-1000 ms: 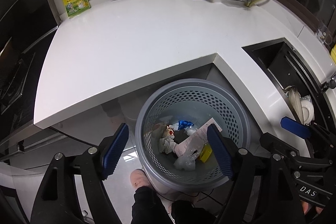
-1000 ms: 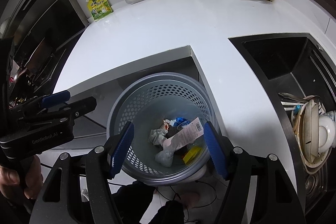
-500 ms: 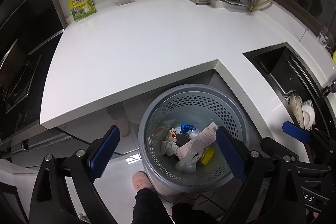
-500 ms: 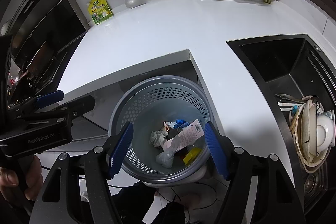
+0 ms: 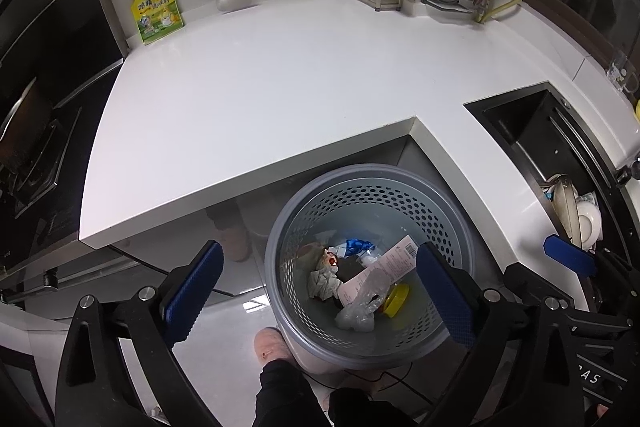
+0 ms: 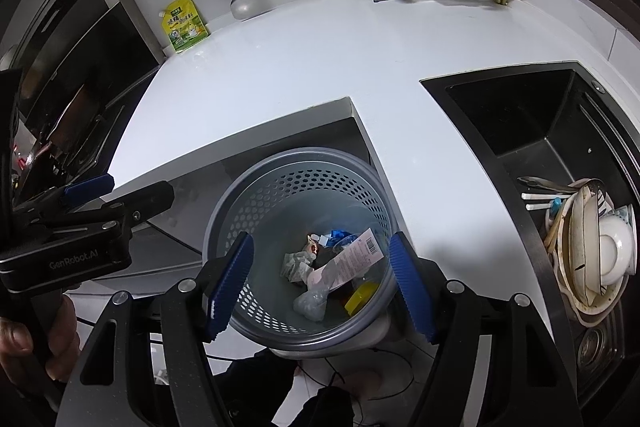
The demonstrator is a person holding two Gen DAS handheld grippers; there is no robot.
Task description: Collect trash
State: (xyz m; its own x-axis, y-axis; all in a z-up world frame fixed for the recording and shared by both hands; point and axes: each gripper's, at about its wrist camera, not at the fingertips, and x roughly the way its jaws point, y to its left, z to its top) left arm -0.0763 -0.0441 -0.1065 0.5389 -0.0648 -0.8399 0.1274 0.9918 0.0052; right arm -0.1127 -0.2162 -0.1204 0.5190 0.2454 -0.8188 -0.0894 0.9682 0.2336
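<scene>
- left wrist view: the left gripper [image 5: 320,287] hangs above the bin [image 5: 360,179]; its jaws have just been opening and now stand wide apart, with nothing between the blue pads [image 5: 192,287].
- the bin, a grey one with a holed wall, stands on the floor in the inner corner of the white counter [image 5: 260,79], just below the counter edge.
- the trash lies at the bottom of the bin: a long receipt [image 5: 384,267], a clear plastic bag [image 5: 360,311] at the near end of the receipt, a yellow lid [image 5: 398,301] beside the bag, a blue wrapper [image 5: 356,245] and crumpled paper [image 5: 324,279].
- a slipper [image 5: 272,345] and a dark trouser leg show on the floor, close to the near side of the bin.
- a yellow pouch [image 5: 156,9] leans against the wall at the far side of the counter.
- right wrist view: the right gripper [image 6: 320,283] also hangs over the bin [image 6: 256,183], jaws apart and empty, its pads [image 6: 234,279] seen against the bin's rim.
- the receipt [image 6: 352,259], the bag [image 6: 312,301] and the yellow lid [image 6: 360,297] lie in the bin's bottom.
- the sink [image 6: 520,115], set into the counter [image 6: 300,67] to the right of the bin, holds stacked dishes [image 6: 592,243] at its near end.
- a hand [image 6: 24,343] holds the left gripper's handle to the left of the bin.
</scene>
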